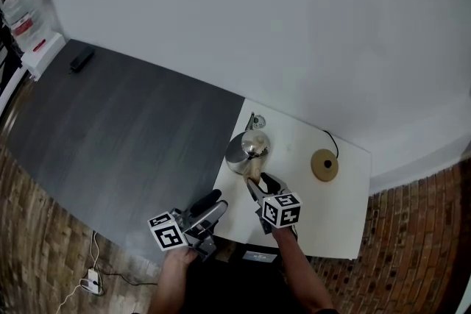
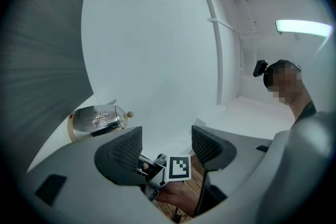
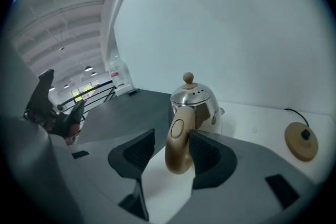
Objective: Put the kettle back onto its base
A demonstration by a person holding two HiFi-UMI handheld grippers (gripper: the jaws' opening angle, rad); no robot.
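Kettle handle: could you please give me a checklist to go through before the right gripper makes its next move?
1. Handle between the right gripper's jaws: ok.
2. Jaws shut on handle: not ok, apart.
3. Kettle upright, lid on: ok.
4. Bare base on the table: ok.
5. The left gripper away from kettle, open, empty: ok.
6. Kettle's fill: cannot tell.

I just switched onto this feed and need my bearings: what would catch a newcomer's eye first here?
The shiny steel kettle stands on the white table, its tan handle between the open right tongs. To its right in the head view lies the round tan base, bare, with a black cord. The left tongs hang open and empty, nearer the person.
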